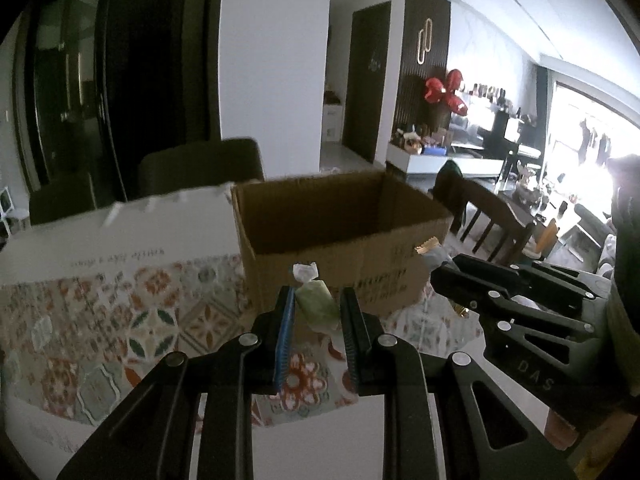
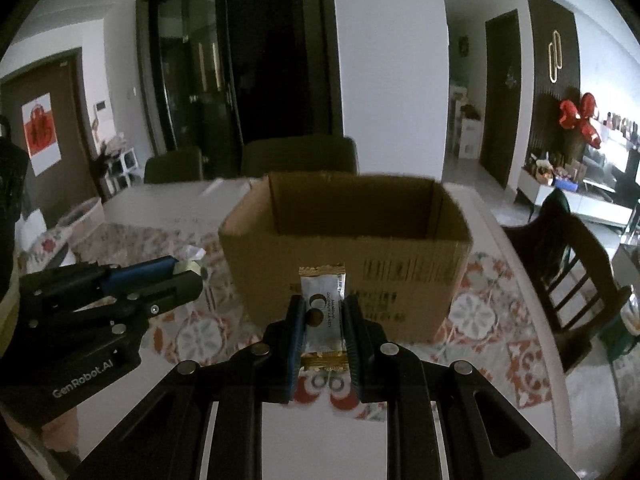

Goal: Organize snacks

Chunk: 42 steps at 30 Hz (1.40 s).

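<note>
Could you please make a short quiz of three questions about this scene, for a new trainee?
1. True or false: each gripper holds a wrapped snack.
2. What does the right gripper hold? A) white and gold packet B) green candy C) nothing
3. Fill in: the cardboard box is open at the ____.

Key:
1. True: the left gripper holds the green candy.
2. A, the white and gold packet.
3. top
</note>
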Motion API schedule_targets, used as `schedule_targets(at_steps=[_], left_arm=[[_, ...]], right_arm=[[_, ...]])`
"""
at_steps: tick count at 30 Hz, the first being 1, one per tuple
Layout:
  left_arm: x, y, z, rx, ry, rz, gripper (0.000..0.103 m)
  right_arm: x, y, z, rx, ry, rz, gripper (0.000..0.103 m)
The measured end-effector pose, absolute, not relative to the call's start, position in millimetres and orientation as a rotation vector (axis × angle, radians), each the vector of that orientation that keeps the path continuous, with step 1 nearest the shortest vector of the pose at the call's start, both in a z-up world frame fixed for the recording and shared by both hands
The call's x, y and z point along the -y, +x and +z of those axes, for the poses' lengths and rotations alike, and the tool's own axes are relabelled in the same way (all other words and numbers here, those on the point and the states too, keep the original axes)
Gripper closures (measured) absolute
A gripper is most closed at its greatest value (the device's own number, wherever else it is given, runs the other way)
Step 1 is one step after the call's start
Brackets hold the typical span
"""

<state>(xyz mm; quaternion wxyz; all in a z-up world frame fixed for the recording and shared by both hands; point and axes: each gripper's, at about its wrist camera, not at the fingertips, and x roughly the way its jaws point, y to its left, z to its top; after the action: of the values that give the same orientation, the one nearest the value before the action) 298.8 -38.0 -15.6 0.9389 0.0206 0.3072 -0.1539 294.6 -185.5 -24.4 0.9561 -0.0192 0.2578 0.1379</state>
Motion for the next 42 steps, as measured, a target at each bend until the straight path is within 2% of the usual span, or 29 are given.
schedule_targets(at_steps=[15,25,32,33,35,37,39,40,42], left_arm=[[48.0,344.6,20.6,-0.531,0.087,-0.314,0.079],[58.2,405.7,18.9,-0.623,0.050,-0.354,0.079],[69.7,439.8,3.0,-0.719,0.050,-0.378,0.078],[70.9,443.1,1.0,-0.728,0.055,-0.369,0.077],[73.3,449.3,-3.5,-0.750,0.060,-0.350,0.056],[75.0,447.3,-4.2,-0.746,0.074,-0.330,0.052],[76.4,443.3,-2.4,-0.734,0.093,-0.312,0.050],[76.2,440.4,-1.9,-0.730,0.105,-0.297,0.046],[75.0,430.0,0.7,-0.717,0.123,-0.266,0.043]], right_arm=[[194.7,326.4,18.2,-0.445,-0.031,0.246,0.082],[198.6,374.3,32.1,-0.478,-0.015,0.247,0.082],[205.5,408.4,22.5,-0.552,0.023,0.242,0.082],[206.8,412.0,20.8,-0.560,0.030,0.239,0.082],[210.9,417.6,17.3,-0.577,0.043,0.226,0.082],[213.5,421.1,15.2,-0.595,0.053,0.217,0.081],[214.4,420.3,14.2,-0.601,0.047,0.201,0.074],[215.4,419.3,14.6,-0.600,0.047,0.194,0.064],[217.6,413.9,15.2,-0.590,0.044,0.179,0.062]])
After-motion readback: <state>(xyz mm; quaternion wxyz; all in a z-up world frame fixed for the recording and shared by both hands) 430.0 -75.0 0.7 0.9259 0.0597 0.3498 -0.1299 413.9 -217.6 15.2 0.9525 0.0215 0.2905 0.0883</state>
